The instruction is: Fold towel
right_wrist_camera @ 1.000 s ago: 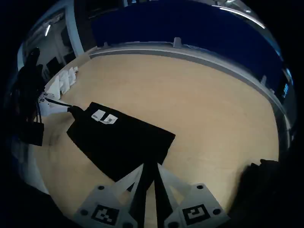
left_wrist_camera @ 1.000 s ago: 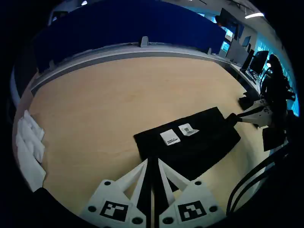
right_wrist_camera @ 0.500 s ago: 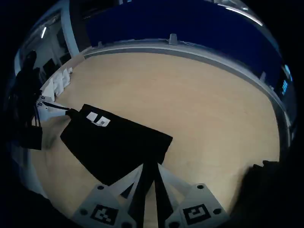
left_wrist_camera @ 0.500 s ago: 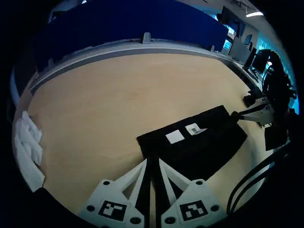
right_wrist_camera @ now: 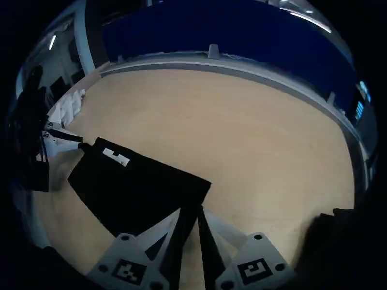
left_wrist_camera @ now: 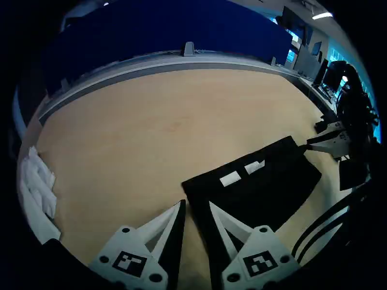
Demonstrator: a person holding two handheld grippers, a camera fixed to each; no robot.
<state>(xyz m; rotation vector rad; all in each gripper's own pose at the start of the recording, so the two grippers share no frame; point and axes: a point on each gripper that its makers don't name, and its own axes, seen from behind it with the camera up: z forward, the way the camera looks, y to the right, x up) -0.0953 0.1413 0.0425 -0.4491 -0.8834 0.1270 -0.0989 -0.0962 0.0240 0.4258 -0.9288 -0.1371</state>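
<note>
Towel (left_wrist_camera: 261,183): black, folded, flat on the tabletop (left_wrist_camera: 145,125), toward its near right part in the left gripper view. Two white labels (left_wrist_camera: 242,173) sit on its upper face; print too small to make out.

Left gripper (left_wrist_camera: 196,203): fingers spread apart at the towel's near corner, one finger over the cloth, the other over bare wood. Contact cannot be told.

Right gripper (right_wrist_camera: 191,210): fingers drawn together, clamped on the towel's opposite corner; the pinched edge is hidden between them.

White folded cloths (left_wrist_camera: 36,193): stacked at the tabletop's far left edge, partly cut off.

Blue partition (left_wrist_camera: 169,29): along the back edge.
</note>
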